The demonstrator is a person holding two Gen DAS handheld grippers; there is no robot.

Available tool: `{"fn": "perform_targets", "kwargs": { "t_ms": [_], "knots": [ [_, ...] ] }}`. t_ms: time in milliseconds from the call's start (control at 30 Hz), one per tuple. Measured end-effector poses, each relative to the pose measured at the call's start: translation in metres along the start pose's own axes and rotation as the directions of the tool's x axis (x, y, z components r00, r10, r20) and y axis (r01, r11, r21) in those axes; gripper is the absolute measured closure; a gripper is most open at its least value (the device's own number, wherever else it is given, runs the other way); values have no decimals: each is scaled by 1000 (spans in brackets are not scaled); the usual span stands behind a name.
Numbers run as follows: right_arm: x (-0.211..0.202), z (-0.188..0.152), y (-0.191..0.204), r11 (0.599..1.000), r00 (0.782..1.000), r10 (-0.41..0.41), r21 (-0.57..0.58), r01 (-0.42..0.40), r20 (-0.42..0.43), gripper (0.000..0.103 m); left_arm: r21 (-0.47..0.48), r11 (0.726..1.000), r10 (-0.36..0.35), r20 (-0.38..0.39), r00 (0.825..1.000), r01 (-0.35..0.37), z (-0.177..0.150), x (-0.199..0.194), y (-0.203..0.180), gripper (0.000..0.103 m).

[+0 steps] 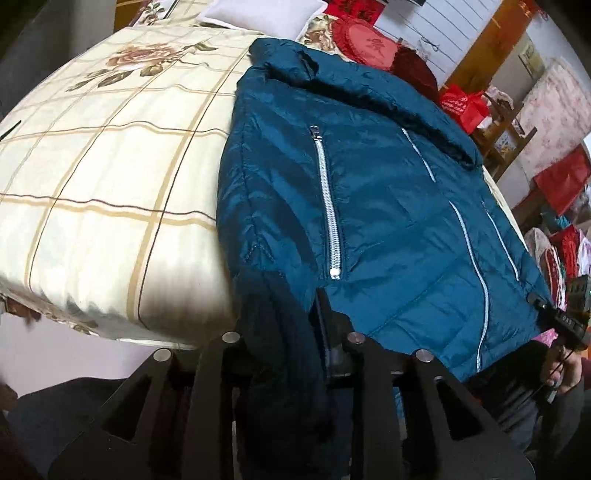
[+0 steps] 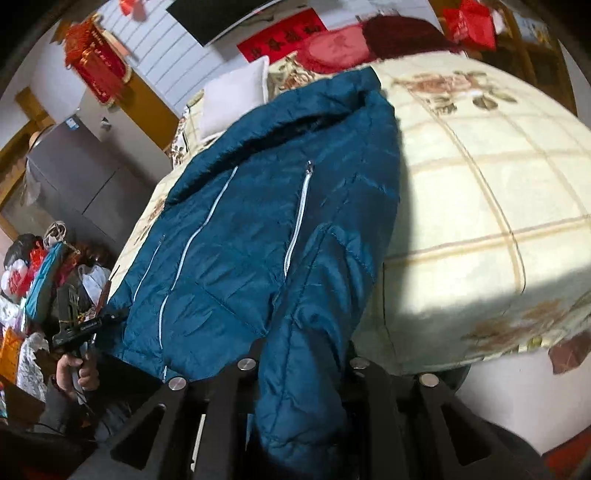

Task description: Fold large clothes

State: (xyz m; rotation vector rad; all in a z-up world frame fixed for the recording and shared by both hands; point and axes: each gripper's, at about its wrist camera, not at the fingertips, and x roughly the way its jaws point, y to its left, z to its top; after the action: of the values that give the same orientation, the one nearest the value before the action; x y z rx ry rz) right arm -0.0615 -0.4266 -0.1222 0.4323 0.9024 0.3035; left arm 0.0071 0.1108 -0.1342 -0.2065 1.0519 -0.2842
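The left gripper [image 1: 291,332] is clenched on a dark, shaded fold of the teal quilted puffer jacket [image 1: 369,206], at the hem corner that hangs off the near edge of the bed [image 1: 110,166]. The right gripper [image 2: 303,354] is likewise clamped on the jacket [image 2: 258,221], holding a hanging teal panel, a sleeve or side edge by the look of its seams, at the other near corner. In each wrist view the opposite gripper shows at the far side of the hem, with a hand wrapped round its handle.

From those two grips the jacket runs away across the cream, brown-checked, flower-printed bedspread, front up, its silver pocket zips and pale piping showing, collar at the far end towards the white pillow [image 1: 266,14] and the red cushion [image 1: 365,40] at the bed's head.

As I judge it, the folding is barely begun: the body lies spread roughly flat and single-layered, with no cross fold visible. Left to do are bringing in the sides or sleeves and doubling the hem up towards the collar.
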Motion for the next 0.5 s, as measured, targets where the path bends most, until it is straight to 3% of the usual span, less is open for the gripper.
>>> {"fn": "perform_targets", "kwargs": {
  "t_ms": [33, 133, 167, 333, 433, 500],
  "knots": [
    [1, -2, 0, 1000, 1000, -1, 3, 1, -4, 81, 6, 1000, 13, -5, 1000, -13, -2, 1, -2, 74],
    [9, -6, 1, 1000, 999, -6, 3, 6, -37, 54, 23, 999, 41, 3, 999, -41, -7, 1, -6, 74],
    [11, -8, 2, 1000, 999, -9, -5, 9, -47, 53, 26, 998, 51, 9, 999, -52, -8, 1, -7, 74],
    [15, -10, 10, 998, 997, -32, -56, 28, -76, 55, 33, 992, 117, 42, 992, -119, -14, 0, -13, 78],
    [14, -11, 10, 997, 996, -54, -63, 49, -71, 70, 44, 987, 149, 54, 987, -152, -15, -1, -19, 80],
    [15, -11, 11, 996, 996, -62, -67, 57, -66, 75, 43, 987, 156, 56, 986, -158, -15, 0, -19, 81]
  ]
}}
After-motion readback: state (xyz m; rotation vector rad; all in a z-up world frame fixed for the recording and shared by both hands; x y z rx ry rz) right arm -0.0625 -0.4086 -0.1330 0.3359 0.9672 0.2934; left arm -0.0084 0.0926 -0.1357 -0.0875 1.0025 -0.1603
